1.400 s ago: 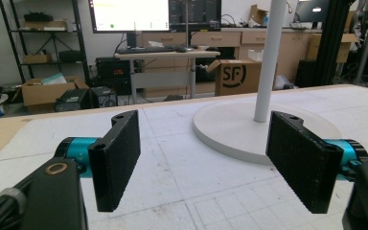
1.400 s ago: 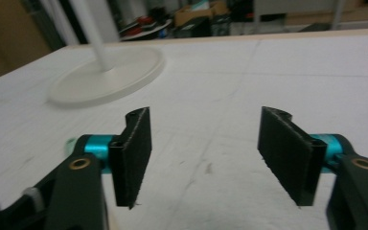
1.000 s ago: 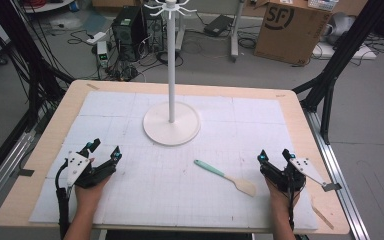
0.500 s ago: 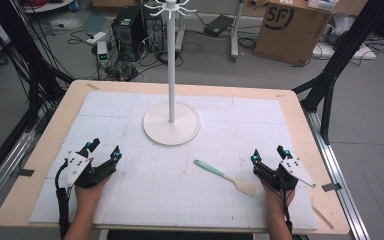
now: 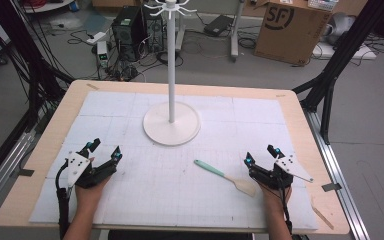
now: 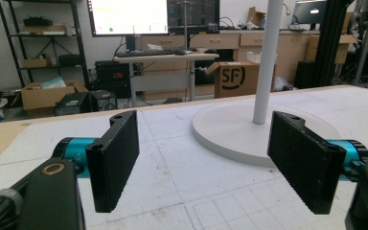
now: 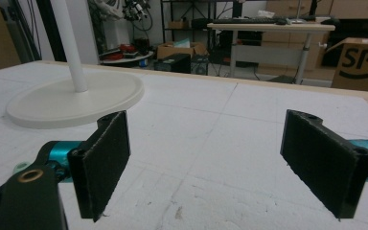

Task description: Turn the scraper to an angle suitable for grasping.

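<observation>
Spatula (image 5: 226, 177) — lay flat on the white gridded mat (image 5: 130, 107), long axis diagonal: mint-green handle pointed up-left toward the stand base (image 5: 171, 123), pale beige blade pointed down-right, ending just beside the right gripper (image 5: 261, 155). In the right gripper view a sliver of green showed at the far left behind the left jaw; what it belonged to was hard to make out.

Right gripper — jaws spread wide, nothing between them; flat black pads with a rough, grainy face, teal fittings behind.

Left gripper (image 5: 105, 149) — likewise wide open and empty, resting at the mat's near-left, well apart from the spatula.

Stand — smooth white round base, slim upright pole (image 5: 170, 65); its hooked top was cut off by the upper edge of the high view.

Table (image 5: 300, 125) — light wood rim around the mat.
</observation>
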The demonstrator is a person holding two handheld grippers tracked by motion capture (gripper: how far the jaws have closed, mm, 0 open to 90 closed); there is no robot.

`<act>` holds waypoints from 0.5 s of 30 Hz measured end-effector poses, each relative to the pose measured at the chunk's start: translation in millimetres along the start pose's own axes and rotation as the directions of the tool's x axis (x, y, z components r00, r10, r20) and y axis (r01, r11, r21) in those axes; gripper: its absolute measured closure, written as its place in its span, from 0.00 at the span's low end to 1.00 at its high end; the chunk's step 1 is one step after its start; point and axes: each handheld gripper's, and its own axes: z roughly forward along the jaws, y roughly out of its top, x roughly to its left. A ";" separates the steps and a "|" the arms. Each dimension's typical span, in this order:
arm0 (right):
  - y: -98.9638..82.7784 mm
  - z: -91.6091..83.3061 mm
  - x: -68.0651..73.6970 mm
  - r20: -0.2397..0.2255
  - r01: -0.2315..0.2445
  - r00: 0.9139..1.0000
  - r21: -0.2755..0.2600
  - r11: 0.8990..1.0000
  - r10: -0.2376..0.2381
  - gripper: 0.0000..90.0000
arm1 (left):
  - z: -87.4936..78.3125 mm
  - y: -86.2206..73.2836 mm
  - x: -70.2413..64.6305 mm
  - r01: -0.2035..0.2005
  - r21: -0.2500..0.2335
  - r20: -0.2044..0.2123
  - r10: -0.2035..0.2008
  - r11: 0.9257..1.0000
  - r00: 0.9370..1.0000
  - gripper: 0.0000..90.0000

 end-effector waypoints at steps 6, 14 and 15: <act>-0.4 -1.9 -3.0 0.015 -0.041 0.999 -0.007 0.999 0.041 0.18 | -0.6 0.4 0.1 0.002 -0.010 0.008 -0.002 1.000 1.000 0.27; -1.4 -0.7 -4.5 -0.014 -0.067 0.998 0.008 0.998 0.067 0.18 | -1.0 0.4 -0.9 -0.005 -0.019 0.045 0.006 1.000 0.999 0.26; -1.4 -0.6 -4.4 -0.013 -0.066 0.998 0.009 0.998 0.066 0.18 | -1.3 0.5 -1.4 0.001 -0.021 0.051 0.000 1.000 0.999 0.26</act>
